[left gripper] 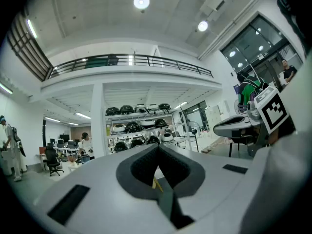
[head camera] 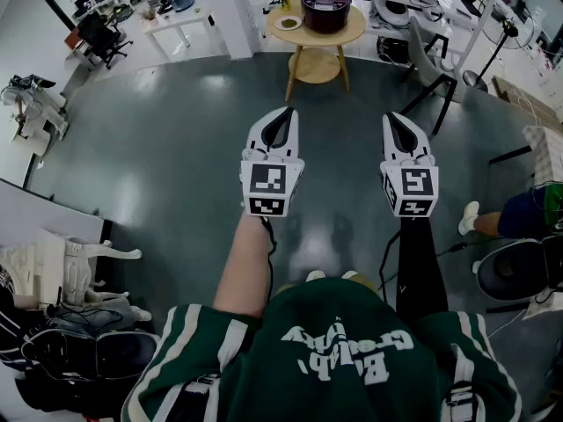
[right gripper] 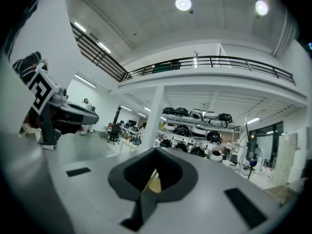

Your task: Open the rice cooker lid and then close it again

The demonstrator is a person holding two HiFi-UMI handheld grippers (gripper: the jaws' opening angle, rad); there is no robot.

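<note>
Head view looks down on a person in a green striped top (head camera: 334, 359) holding both grippers out level over a grey floor (head camera: 176, 148). The left gripper (head camera: 285, 112) has its jaws pressed together with nothing between them, and the left gripper view shows the dark pads meeting edge to edge. The right gripper (head camera: 392, 118) is likewise fully closed and empty, side by side with the left one but apart from it. The rice cooker (head camera: 325, 5), dark with its lid down, stands on a round wooden table (head camera: 349, 32) well ahead of both grippers, across the open floor. A small plate (head camera: 288, 23) lies just beside the cooker on the tabletop. Both gripper views show a rack of shelves (left gripper: 139, 126) in the background.
</note>
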